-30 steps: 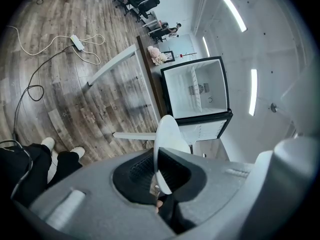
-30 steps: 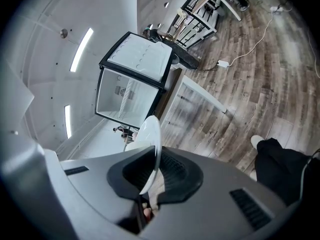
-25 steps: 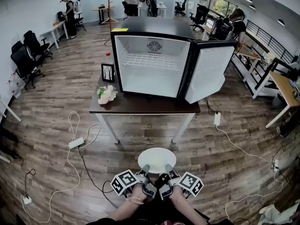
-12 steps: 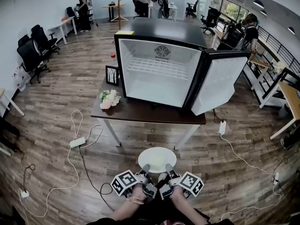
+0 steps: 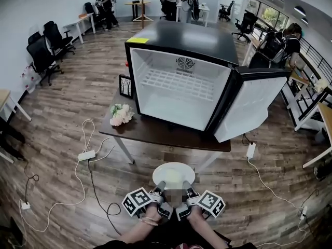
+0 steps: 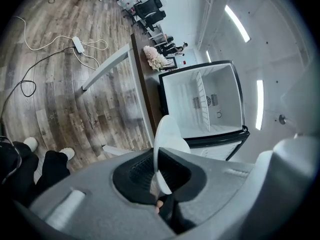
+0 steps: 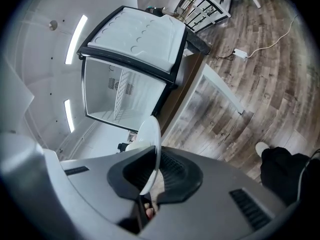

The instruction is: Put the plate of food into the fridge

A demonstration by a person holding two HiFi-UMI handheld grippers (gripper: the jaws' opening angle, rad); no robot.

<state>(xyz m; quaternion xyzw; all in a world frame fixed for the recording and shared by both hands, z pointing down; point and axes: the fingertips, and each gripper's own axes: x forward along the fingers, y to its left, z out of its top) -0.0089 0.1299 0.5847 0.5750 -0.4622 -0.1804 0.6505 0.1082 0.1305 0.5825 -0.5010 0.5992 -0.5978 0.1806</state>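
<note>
The left gripper's (image 6: 159, 170) jaws are drawn almost together and pinch the thin near rim of a white plate (image 6: 168, 134), which stands edge-on between their black pads. The right gripper's (image 7: 149, 176) jaws are nearly as close and clamp the same rim just beside the left pair. In the head view the two grippers sit side by side, their marker cubes turned outward.

The plate is held roughly level between them, in the air out in front of the fridge (image 5: 179, 40) and short of the front edge of the worktop (image 5: 155, 133) that carries the fridge. Wood floor (image 5: 62, 118) lies beneath it. What lies on the plate cannot be made out.

The fridge is black outside and white inside. Its door (image 5: 251, 108) is swung wide open at the head view's right. A wire shelf (image 5: 179, 83) runs across the inside, with a round fan grille on the back wall above it.

A small framed picture (image 5: 125, 85) stands on the worktop just beside the fridge's left wall, and a bunch of pale flowers (image 5: 120, 114) lies in front of that, near the worktop's left front corner. A power strip (image 5: 85, 155) with its cables lies on the floor left of the fridge and nearer the person.
</note>
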